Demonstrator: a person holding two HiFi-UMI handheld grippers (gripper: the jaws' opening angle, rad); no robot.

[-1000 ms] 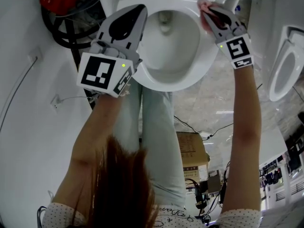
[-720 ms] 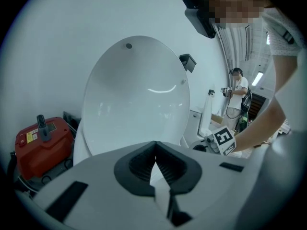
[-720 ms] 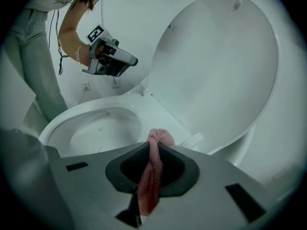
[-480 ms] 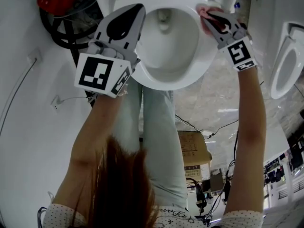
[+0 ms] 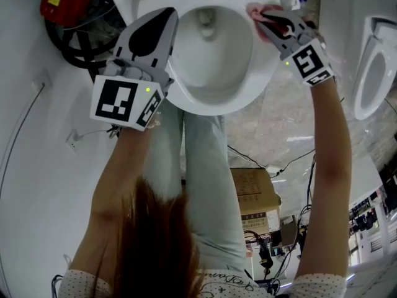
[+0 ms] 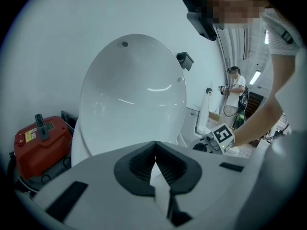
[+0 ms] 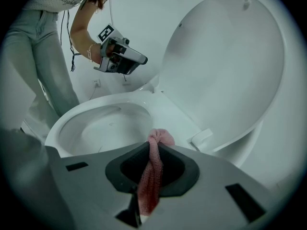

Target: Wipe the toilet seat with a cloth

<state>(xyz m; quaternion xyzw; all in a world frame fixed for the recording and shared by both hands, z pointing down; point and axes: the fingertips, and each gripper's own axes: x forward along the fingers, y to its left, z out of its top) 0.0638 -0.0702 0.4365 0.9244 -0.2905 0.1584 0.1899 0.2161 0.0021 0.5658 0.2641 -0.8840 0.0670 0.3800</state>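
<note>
**Pink cloth at the back of the seat**

The cloth [image 7: 152, 164] is pink and twisted into a narrow rope, with a bunched knob at its far end. That end lies on the white toilet seat [image 7: 165, 110] at its rear right part, close to where the raised lid [image 7: 225, 66] hinges. Your right gripper [image 5: 263, 18] has its jaws clamped on the cloth, which runs lengthwise between them. Your left gripper [image 5: 167, 16] hangs over the seat's left rim, jaws pressed together with nothing in them.
</note>
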